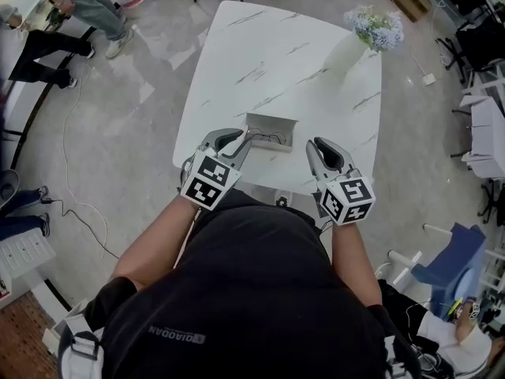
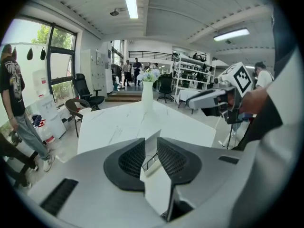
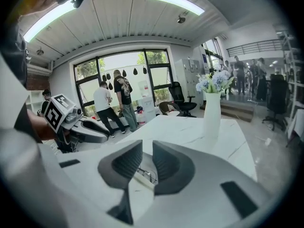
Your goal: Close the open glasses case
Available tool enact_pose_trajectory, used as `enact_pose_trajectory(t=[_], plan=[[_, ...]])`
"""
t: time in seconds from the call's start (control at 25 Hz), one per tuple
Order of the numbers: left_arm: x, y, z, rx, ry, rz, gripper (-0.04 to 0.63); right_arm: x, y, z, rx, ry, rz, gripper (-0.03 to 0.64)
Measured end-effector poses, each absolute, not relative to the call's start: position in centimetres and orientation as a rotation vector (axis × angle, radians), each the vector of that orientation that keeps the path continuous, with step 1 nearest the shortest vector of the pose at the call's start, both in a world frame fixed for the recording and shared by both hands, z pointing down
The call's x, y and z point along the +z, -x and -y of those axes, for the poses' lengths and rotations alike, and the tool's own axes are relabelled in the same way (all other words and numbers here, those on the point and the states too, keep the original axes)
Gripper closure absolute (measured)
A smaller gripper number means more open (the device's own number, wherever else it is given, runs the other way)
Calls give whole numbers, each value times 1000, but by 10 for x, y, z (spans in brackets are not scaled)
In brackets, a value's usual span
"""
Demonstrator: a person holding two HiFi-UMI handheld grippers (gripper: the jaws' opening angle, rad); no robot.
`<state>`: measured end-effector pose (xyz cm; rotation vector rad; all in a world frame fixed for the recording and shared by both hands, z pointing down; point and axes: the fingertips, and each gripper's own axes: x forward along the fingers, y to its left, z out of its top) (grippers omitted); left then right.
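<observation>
One table: white marble-patterned tabletop [image 1: 260, 54]; everything below is placed against it.
Vase: tall white vase of pale blue flowers [image 1: 351, 50], at the table's far right corner, well apart from the work.
Case: open grey rectangular glasses case [image 1: 270, 132], at the middle of the table's near edge; its lid appears raised along the far side.
Left gripper [image 1: 241, 139]: over the table's near edge, just beside the case's left end. Its fingers are slightly parted and hold nothing. Best used to steady the tray.
Right gripper [image 1: 318, 145]: over the near edge, just off the case's right end, not touching. Its fingers are narrowly parted and empty. It should probably reach behind the lid and fold it down slowly.
Glasses: dark thin-framed pair [image 2: 149, 161] lying in the tray. Check nothing rises above the rim before pressing shut.
</observation>
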<state>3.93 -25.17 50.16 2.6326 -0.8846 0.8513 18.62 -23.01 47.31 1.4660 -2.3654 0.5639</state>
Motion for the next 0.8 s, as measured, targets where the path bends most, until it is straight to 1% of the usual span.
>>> enact_pose_trajectory(t=[0.44, 0.64, 0.8], plan=[[590, -17, 252, 1172, -2524, 801, 511, 519, -201, 243, 596, -1435, 2252, 552], [626, -17, 246, 1370, -2534, 727, 511, 543, -212, 251, 551, -1409, 2170, 552], [645, -20, 249, 1465, -2556, 673, 511, 558, -214, 259, 501, -1360, 2114, 554]])
